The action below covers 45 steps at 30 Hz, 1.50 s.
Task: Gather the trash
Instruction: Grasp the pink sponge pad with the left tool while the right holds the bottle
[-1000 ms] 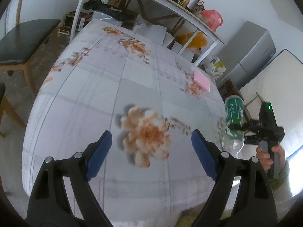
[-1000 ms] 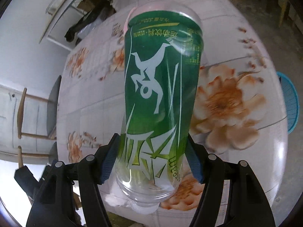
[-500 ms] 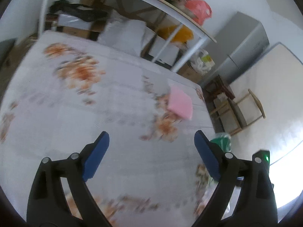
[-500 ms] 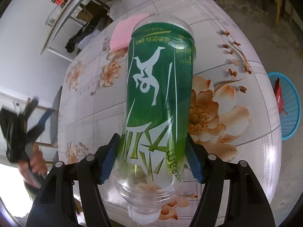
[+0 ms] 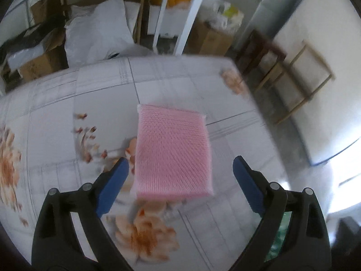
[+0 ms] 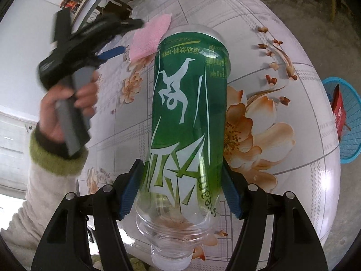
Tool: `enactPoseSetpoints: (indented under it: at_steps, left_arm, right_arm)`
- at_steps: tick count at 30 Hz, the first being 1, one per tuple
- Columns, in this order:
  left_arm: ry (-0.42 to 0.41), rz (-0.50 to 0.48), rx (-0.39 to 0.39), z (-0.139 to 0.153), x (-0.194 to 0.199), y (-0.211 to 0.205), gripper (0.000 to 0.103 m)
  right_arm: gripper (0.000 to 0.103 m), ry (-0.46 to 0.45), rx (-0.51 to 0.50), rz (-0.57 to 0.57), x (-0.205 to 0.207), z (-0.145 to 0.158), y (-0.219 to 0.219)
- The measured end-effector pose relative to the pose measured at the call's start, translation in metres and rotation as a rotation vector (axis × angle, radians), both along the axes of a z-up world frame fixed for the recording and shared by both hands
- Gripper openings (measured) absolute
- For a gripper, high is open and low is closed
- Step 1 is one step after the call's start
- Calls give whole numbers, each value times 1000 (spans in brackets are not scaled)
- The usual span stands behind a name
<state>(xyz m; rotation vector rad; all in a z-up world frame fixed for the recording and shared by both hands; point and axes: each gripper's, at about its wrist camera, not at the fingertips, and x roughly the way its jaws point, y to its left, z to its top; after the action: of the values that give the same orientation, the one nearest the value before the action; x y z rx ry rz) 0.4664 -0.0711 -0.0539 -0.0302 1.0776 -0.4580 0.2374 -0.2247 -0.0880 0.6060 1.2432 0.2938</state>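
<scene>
A pink scouring pad (image 5: 171,140) lies flat on the flowered tablecloth (image 5: 56,117) near the table's far corner. My left gripper (image 5: 179,159) hovers over its near half, open wide; the blue fingers straddle the pad without touching it. In the right wrist view the same pad (image 6: 149,38) shows beyond the bottle, with the left gripper's blue finger (image 6: 112,52) beside it and a person's hand (image 6: 67,103) on the handle. My right gripper (image 6: 181,166) is shut on an empty clear bottle with a green label (image 6: 189,103), cap end toward the camera, held above the table.
Behind the table's far edge stand a white shelf leg (image 5: 187,22), cardboard boxes (image 5: 209,38) and a white sack (image 5: 97,29). Wooden frames (image 5: 300,79) lean at the right wall. A blue basket (image 6: 352,135) holding a red packet sits on the floor at the right.
My left gripper has swept across the table to the far corner and now hangs over the pink pad, jaws slightly wider. The right gripper keeps the bottle almost still.
</scene>
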Motion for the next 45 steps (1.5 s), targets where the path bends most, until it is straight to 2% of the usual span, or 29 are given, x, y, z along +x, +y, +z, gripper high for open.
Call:
enactPoseSetpoints:
  at_steps: [2,5,7,11,18,22,27,30,33,36,38,45]
  left_arm:
    - [17,5,45,-10,9,-7,89]
    - [-4,18,91,-17,15,-11,89]
    - [-11,19,85,-18,14,-10,76]
    - [-4,18,58,-19,4,2,74]
    - [5,15,73,-15,-65,56,74]
    - [20,57,54,-14,-127,96,74]
    - [28,101,30,-14,-204,134,75]
    - [49,142,1,-13,-237,149,75]
    - [31,147,-3,-15,-266,149,77]
    - [21,145,-2,-19,-282,144,82]
    - [15,152,13,-18,-281,143,83]
    - [46,169,-18,-17,-274,141,84]
  right_arm:
    - [65,1,3,1,0,-1,0]
    - [65,-1,7,-1,1,-2,0]
    - [65,-2,10,-3,1,-3,-1]
    - [65,-4,12,-7,1,-3,-3]
    - [65,-17,-7,-5,-5,-1,0]
    - [65,-18,-11,7,-7,-1,9]
    - [65,-24,-66,52,-10,3,29]
    - [65,-22,-67,86,-13,4,41]
    - [65,-16,-79,118,-16,5,52]
    - [65,-12,-98,128,-18,7,59]
    - [65,-4,-107,122,-20,8,60]
    - [67,2,-154,98,-23,9,64]
